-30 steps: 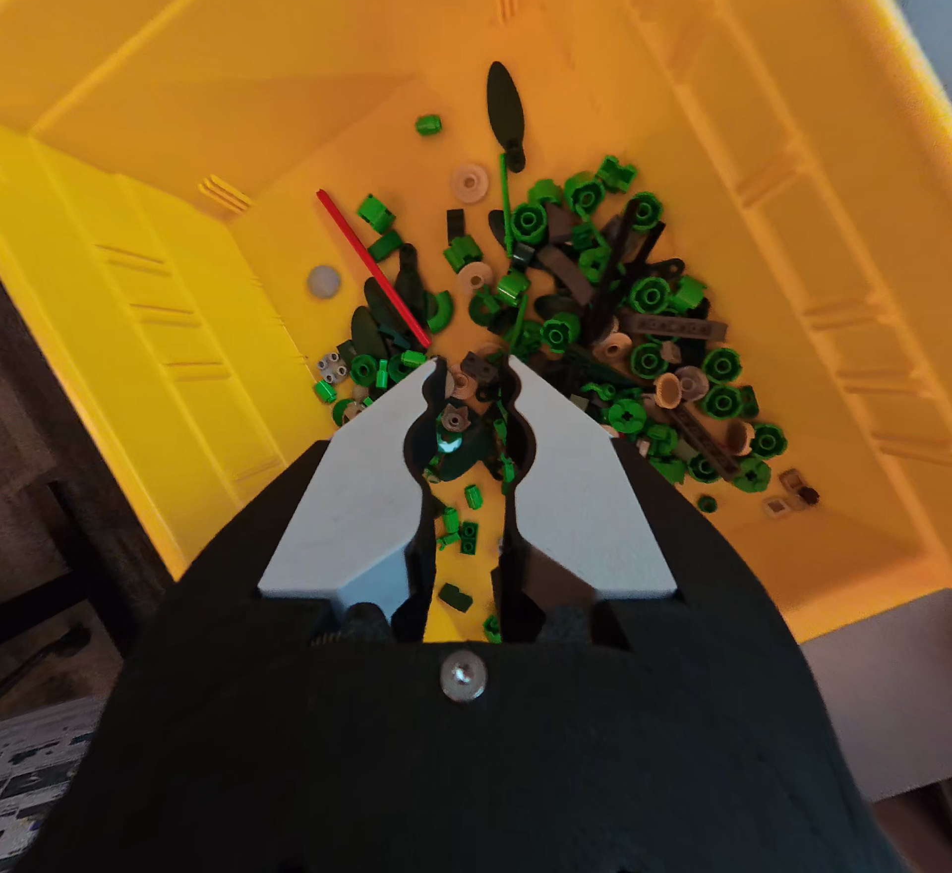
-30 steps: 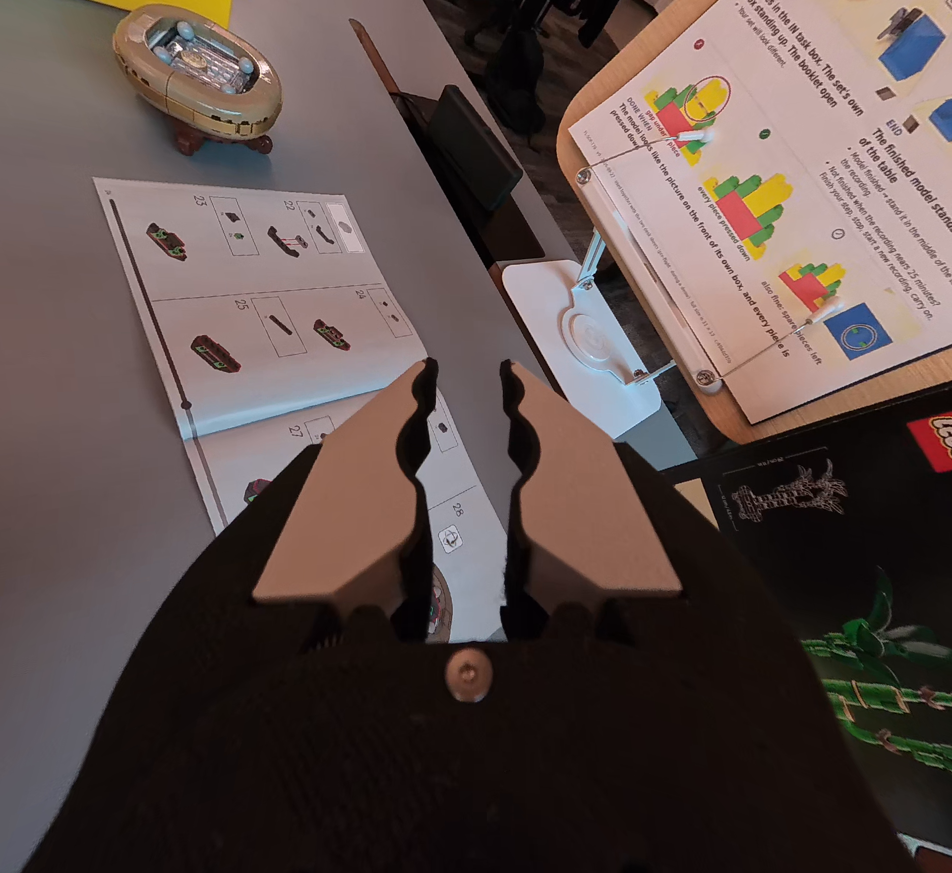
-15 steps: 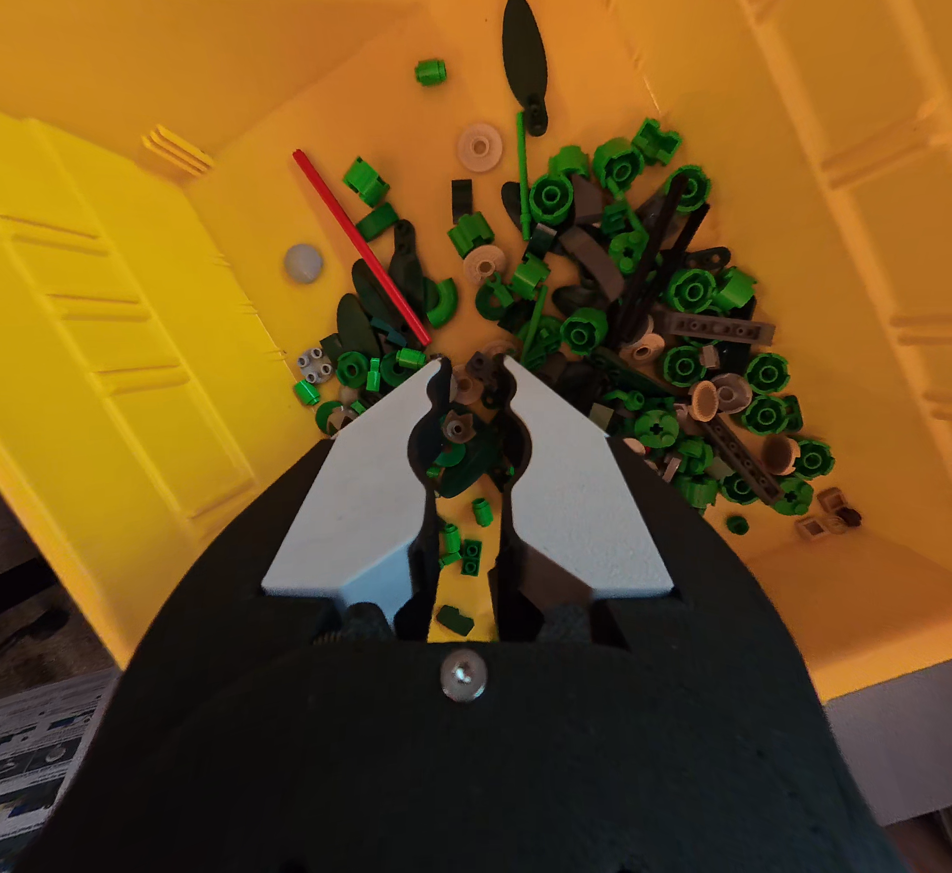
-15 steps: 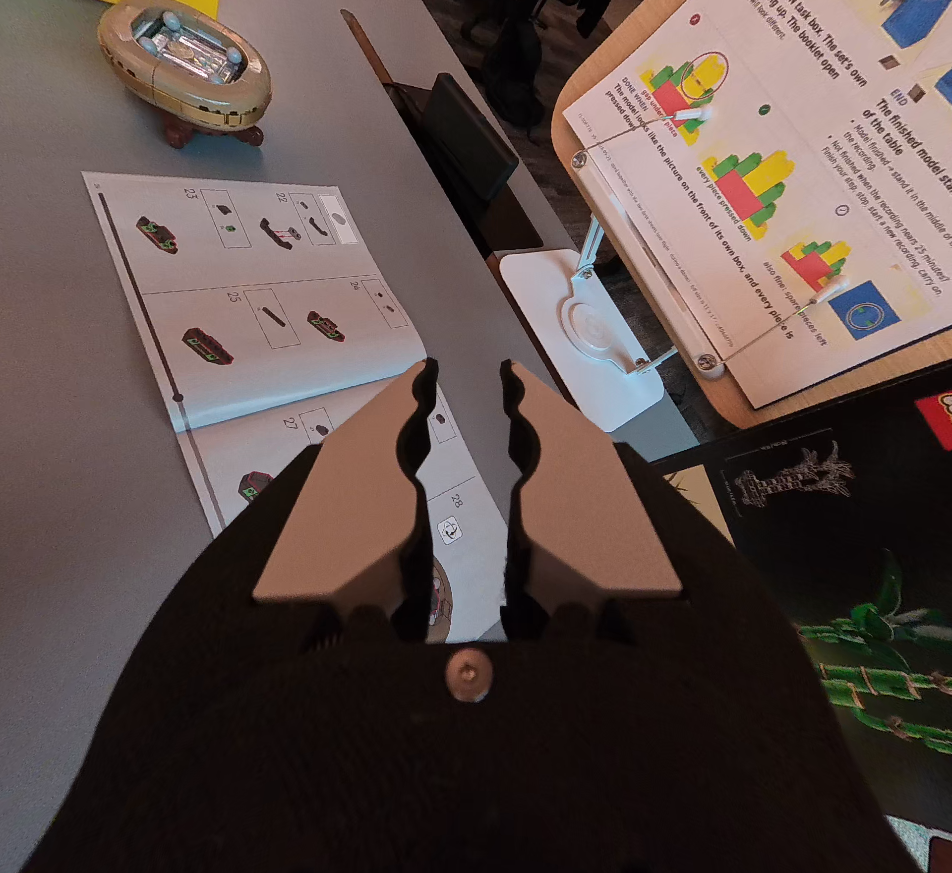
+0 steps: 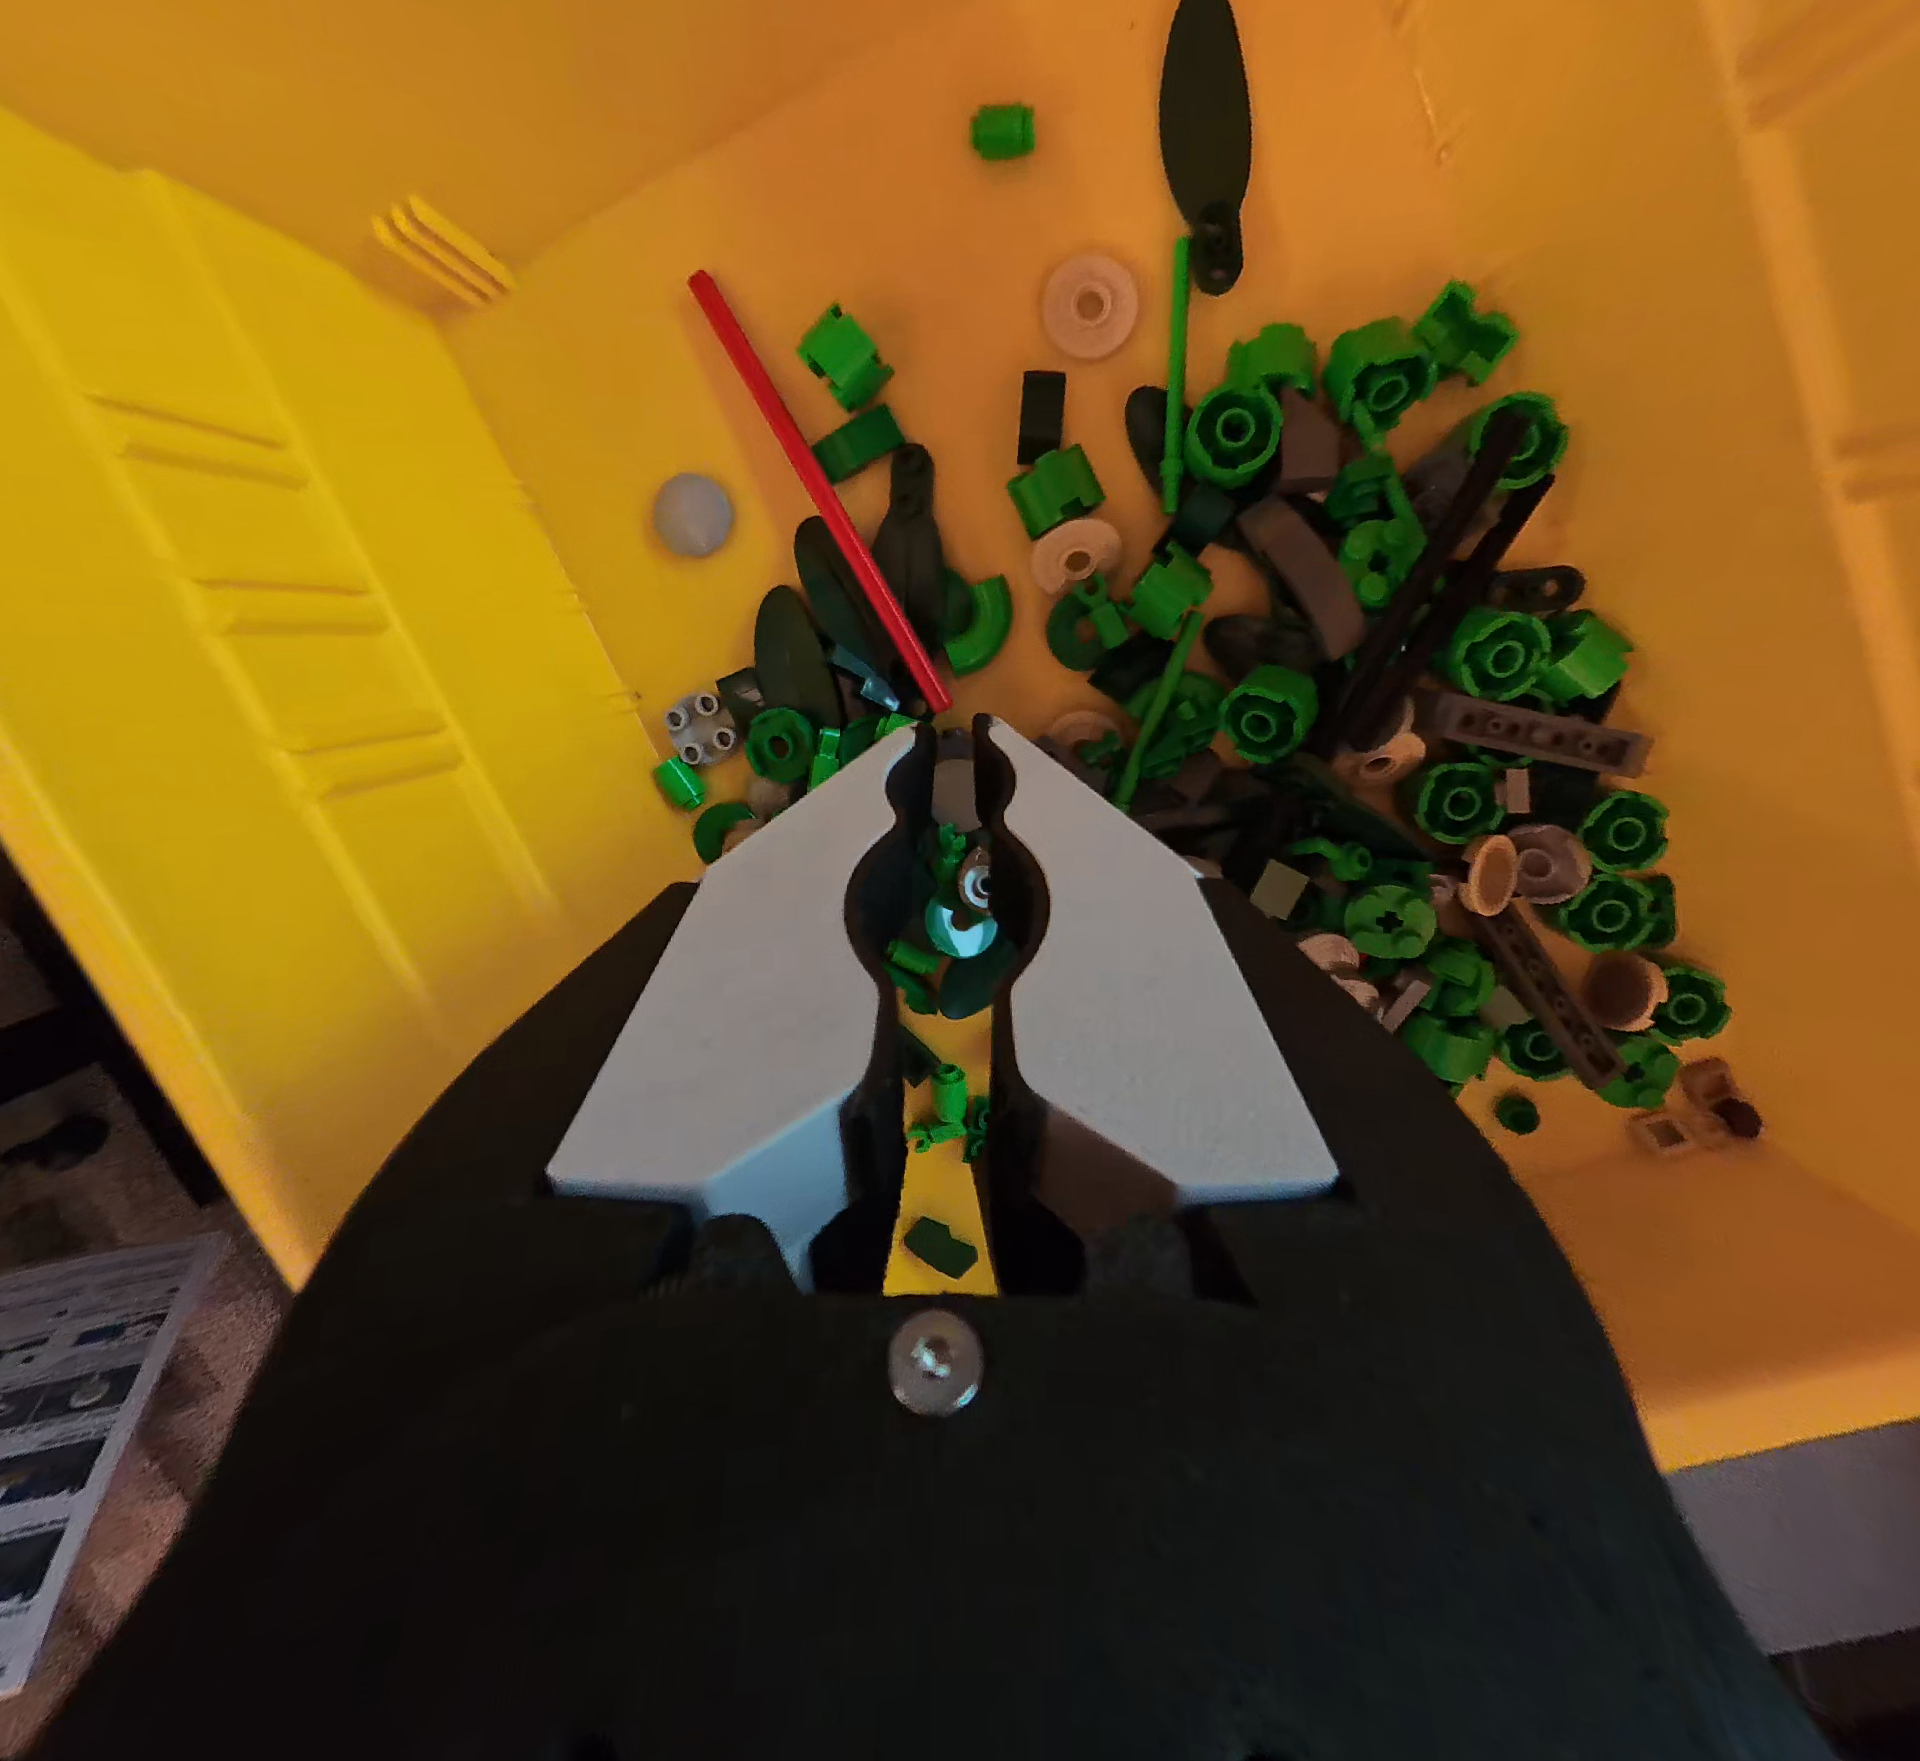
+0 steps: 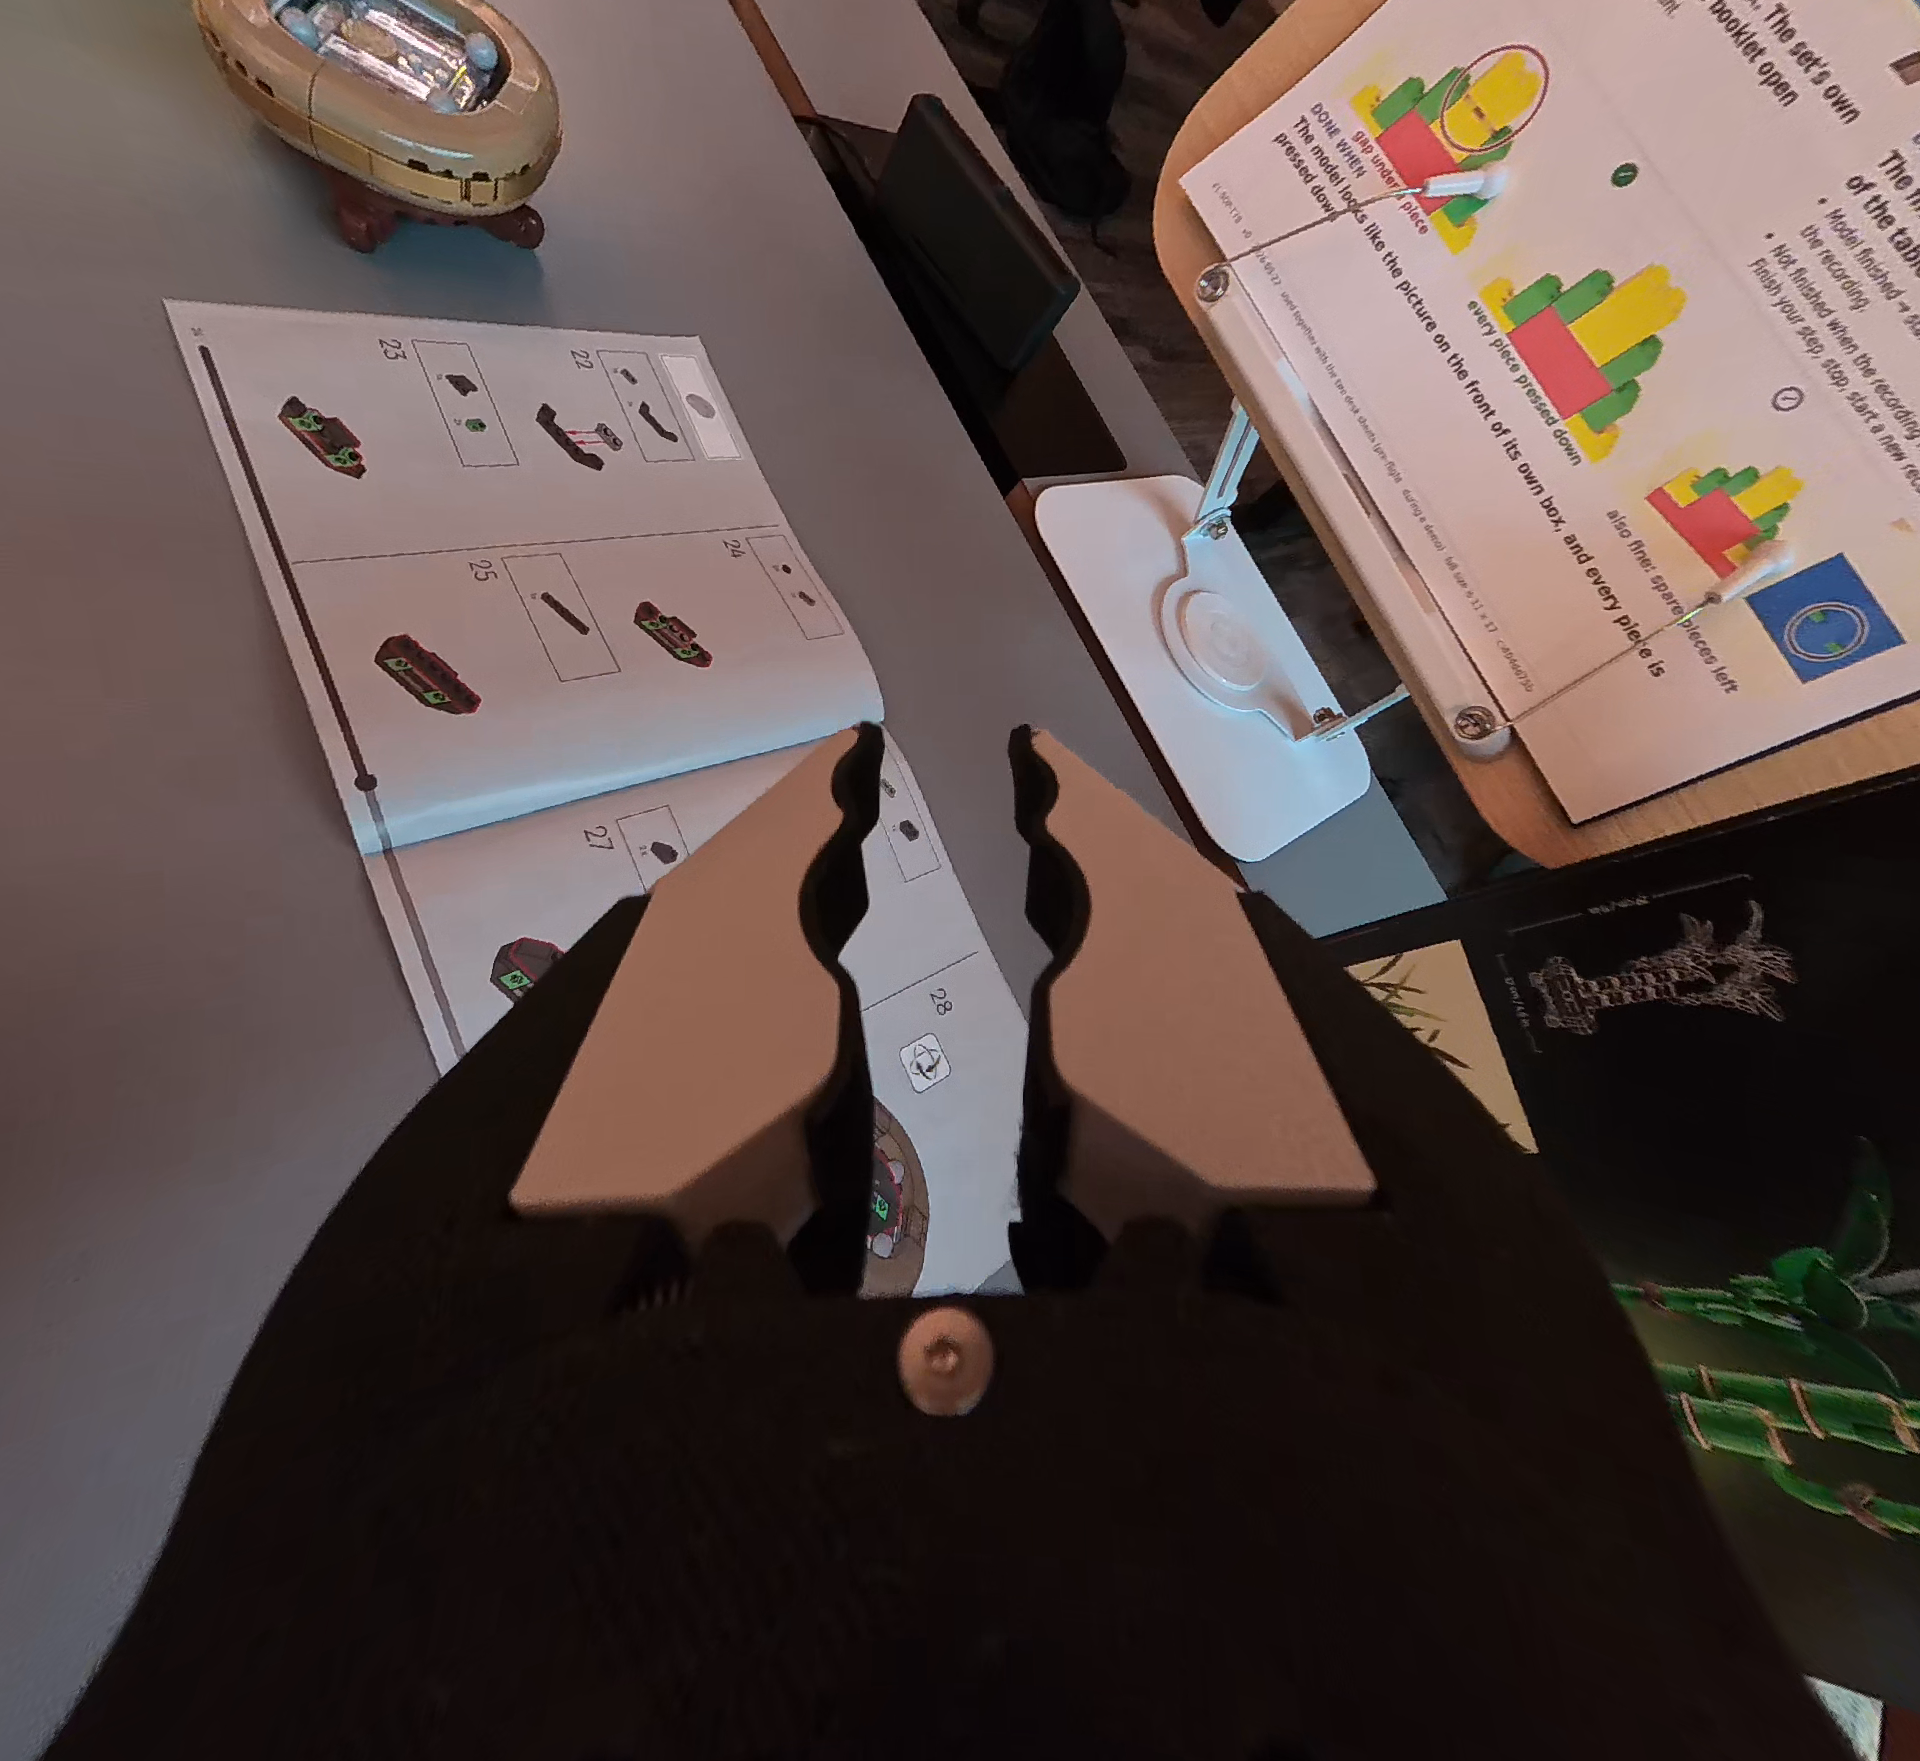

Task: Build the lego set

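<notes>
The left gripper [image 5: 948,743] has narrowed to a slit low in the yellow bin [image 5: 312,568], tips at the lego pile [image 5: 1351,724], likely pinching a piece, while the right gripper [image 6: 945,740] stays half-open over the booklet [image 6: 499,568].

The left gripper's fingers [image 5: 1122,932] hide part of the brick pile [image 5: 1351,724].

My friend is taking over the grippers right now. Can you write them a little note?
Left gripper: down in the yellow bin, jaws nearly closed over the loose pieces; whether it grips one is unclear.
Right gripper: open, empty, above the open booklet.
Done: tan oval model stands on the table.
To do: many pieces lie unbuilt in the bin.
</notes>
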`<state>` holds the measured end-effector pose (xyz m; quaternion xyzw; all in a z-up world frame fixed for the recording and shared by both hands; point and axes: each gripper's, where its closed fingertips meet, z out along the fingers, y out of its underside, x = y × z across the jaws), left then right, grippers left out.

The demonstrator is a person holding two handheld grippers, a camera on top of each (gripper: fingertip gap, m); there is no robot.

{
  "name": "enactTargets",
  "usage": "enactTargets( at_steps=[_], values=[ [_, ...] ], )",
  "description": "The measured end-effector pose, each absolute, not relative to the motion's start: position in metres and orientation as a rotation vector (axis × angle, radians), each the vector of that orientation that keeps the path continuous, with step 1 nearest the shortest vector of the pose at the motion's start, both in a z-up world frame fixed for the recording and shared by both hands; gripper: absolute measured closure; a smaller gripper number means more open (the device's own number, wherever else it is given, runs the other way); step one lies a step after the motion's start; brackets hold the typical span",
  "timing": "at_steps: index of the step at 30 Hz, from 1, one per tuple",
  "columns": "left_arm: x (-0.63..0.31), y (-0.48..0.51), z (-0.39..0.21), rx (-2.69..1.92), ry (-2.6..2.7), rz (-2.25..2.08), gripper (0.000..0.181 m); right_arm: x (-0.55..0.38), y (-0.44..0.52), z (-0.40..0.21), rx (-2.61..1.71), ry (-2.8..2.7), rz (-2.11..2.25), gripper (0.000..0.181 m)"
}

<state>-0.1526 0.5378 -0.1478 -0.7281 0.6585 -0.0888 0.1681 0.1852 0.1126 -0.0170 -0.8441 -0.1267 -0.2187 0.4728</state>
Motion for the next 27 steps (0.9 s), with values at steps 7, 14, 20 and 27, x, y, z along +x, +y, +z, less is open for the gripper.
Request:
enactTargets(
  at_steps=[7, 14, 20, 27],
  values=[
    [-0.148, 0.531, -0.156, -2.153, 1.865, -0.328, 0.175, 0.187, 0.112, -0.02, -2.077, -0.307, -0.532, 0.157],
    [-0.153, 0.546, -0.158, -2.228, 1.773, -0.314, 0.172, 0.188, 0.112, -0.022, -2.087, -0.305, -0.53, 0.157],
    [-0.154, 0.548, -0.157, -2.257, 1.733, -0.32, 0.17, 0.188, 0.112, -0.025, -2.096, -0.308, -0.53, 0.157],
    [-0.147, 0.533, -0.125, -2.141, 1.633, -0.49, 0.171, 0.186, 0.112, -0.027, -2.099, -0.312, -0.526, 0.157]
  ],
)
